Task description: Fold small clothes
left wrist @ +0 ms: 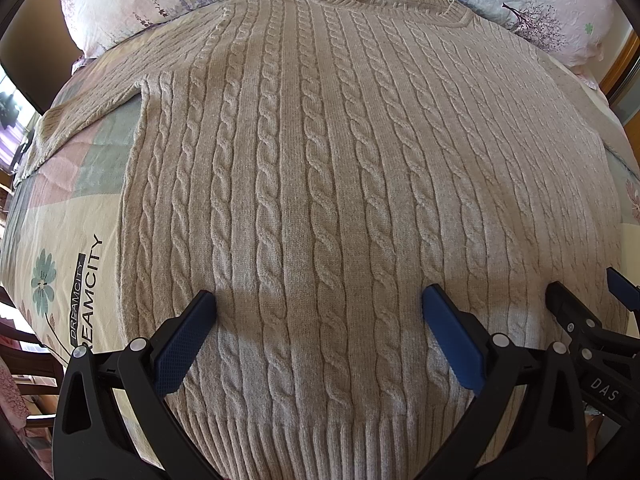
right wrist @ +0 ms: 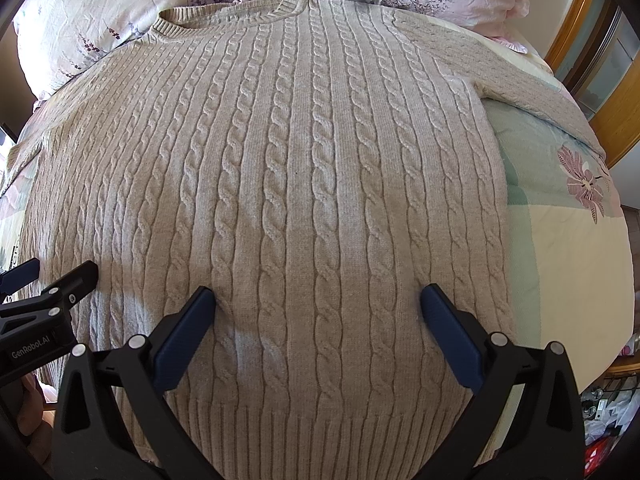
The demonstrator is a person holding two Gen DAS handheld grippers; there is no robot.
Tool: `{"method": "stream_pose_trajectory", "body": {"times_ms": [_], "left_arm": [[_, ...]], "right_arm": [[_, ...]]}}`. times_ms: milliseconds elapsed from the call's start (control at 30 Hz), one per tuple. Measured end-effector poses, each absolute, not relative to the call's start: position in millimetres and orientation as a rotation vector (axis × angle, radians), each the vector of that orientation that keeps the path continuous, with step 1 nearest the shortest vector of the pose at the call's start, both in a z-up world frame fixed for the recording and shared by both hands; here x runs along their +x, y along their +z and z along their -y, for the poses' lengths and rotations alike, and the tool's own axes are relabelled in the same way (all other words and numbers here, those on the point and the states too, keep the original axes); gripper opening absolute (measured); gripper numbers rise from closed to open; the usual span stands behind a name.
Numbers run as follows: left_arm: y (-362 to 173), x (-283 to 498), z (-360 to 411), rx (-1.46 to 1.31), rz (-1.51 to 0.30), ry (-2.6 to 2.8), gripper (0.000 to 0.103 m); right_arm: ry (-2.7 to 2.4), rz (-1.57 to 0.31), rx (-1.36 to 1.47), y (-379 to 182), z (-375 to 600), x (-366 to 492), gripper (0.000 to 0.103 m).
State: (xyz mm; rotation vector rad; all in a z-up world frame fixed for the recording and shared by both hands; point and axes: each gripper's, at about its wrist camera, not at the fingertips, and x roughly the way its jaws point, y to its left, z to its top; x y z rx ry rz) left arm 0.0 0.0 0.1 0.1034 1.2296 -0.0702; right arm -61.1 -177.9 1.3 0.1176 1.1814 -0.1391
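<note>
The left gripper (left wrist: 318, 320) and the right gripper (right wrist: 318, 320) are held side by side above the lower part of a beige cable-knit sweater (left wrist: 340, 180), each with its jaws spread wide and nothing held. The sweater is laid flat, front up, on the bed (right wrist: 568, 248), its ribbed hem (right wrist: 320, 424) nearest, its collar (right wrist: 224, 20) by the pillows (right wrist: 80, 20). The sleeves (left wrist: 80, 120) are spread outward, probably so that folding can begin; no fold is seen yet.
</note>
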Motion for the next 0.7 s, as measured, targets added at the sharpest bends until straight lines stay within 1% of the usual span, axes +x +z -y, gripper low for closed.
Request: {"method": "stream_pose_trajectory", "body": {"times_ms": [467, 633, 700], "left_arm": [[0.1, 0.0, 0.0, 0.104, -1.231, -0.071, 0.102], [0.0, 0.8, 1.0, 0.103, -1.235, -0.072, 0.102], [0.3, 2.2, -0.9, 0.106, -1.236, -0.074, 0.102]], "right_arm": [[-0.137, -1.176, 0.116, 1.4, 178.0, -61.3, 0.101], [-0.052, -1.102, 0.076, 5.5, 180.5, -69.8, 0.101], [-0.007, -1.086, 0.127, 12.8, 196.1, -68.6, 0.101]]}}
